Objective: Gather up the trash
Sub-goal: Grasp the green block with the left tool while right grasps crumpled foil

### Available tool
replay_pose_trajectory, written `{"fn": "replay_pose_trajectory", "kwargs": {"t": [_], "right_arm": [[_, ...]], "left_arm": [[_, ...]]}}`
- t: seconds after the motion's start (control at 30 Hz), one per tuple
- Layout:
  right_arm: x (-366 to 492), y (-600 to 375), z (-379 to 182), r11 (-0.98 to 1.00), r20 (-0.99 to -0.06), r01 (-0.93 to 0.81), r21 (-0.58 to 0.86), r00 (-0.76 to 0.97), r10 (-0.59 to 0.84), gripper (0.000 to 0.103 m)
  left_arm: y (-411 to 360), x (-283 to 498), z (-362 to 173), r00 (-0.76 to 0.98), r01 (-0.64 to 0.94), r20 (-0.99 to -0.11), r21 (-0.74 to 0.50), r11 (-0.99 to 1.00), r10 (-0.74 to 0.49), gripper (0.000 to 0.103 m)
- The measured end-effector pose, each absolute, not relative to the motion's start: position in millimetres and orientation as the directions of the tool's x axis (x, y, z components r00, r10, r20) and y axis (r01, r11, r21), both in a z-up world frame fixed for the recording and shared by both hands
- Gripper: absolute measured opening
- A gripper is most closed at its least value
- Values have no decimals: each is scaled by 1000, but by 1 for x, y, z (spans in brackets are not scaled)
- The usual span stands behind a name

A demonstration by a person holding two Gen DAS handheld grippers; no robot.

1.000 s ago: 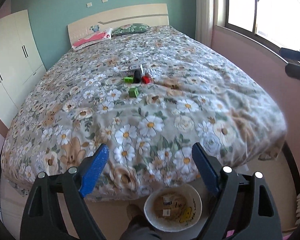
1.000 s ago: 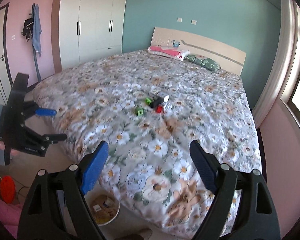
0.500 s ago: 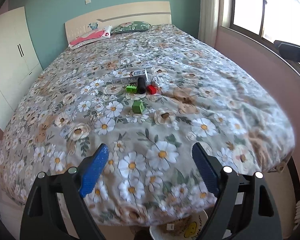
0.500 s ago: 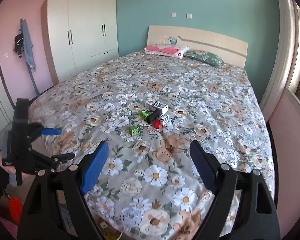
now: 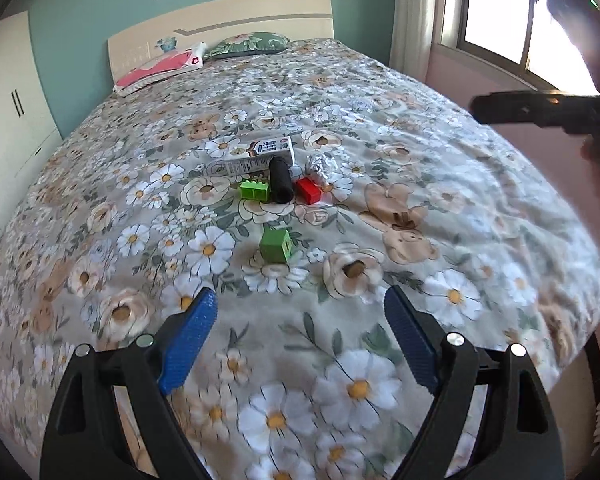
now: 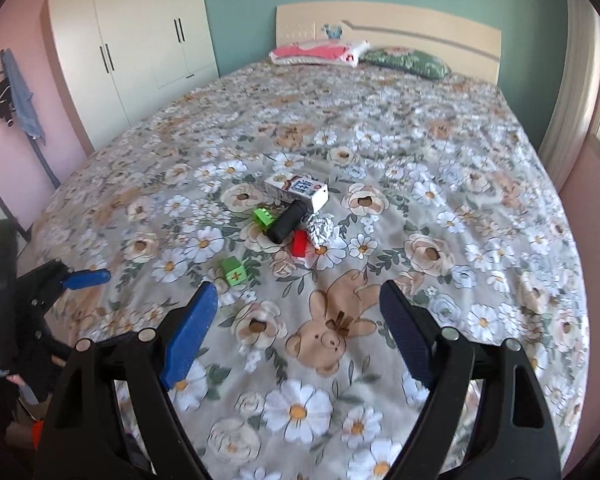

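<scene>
Trash is seen gathered in a small cluster near the middle of the bed (image 5: 440, 216), on a flowered quilt printed with daisies and bears. Largest of the cluster, a white milk carton (image 5: 260, 155) is laid on its side at the far edge of the group. Just in front of it a black cylinder (image 5: 280, 179) is laid lengthwise, its far end touching or nearly touching the carton. A ball of crumpled foil (image 5: 320, 164) is noted just to the right of the cylinder, beside a red block (image 5: 309, 191). A green brick (image 5: 254, 190) is set on the cylinder's other side. A green cube (image 5: 276, 245) is found apart from the rest, nearer the foot of the bed. At the headboard a pink pillow (image 5: 156, 70) and a green pillow (image 5: 248, 43) are placed side by side. A white wardrobe (image 6: 132, 52) is seen against the wall in the right wrist view. The left claw (image 5: 300, 334) is held above the quilt short of the cube, jaws spread wide, nothing between the blue pads. The right claw (image 6: 298, 330) is likewise spread and empty, over a bear print, with the cluster ahead of it. In the right wrist view the left claw (image 6: 66, 280) is visible at the left edge, beside the bed's corner.
</scene>
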State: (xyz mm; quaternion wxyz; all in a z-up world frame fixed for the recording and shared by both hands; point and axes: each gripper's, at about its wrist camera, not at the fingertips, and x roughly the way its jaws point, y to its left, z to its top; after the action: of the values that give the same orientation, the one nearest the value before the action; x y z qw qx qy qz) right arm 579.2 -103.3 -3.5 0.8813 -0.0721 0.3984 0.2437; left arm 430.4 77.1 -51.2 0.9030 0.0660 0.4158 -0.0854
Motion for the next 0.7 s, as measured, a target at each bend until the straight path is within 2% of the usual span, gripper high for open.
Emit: {"fn": "replay_pose_trajectory", "kwargs": {"t": [0.37,0.7], "right_arm": [[676,-67,-80,881,-790,-469,65,515,333,82],[756,-34,-148,913,-842,-405,53,474,259,82]], "left_arm": [[77,504,-108,613,263,-782,69,962,-112,87],[88,558,-157,600,248,-783,-15,969,-166,87]]}}
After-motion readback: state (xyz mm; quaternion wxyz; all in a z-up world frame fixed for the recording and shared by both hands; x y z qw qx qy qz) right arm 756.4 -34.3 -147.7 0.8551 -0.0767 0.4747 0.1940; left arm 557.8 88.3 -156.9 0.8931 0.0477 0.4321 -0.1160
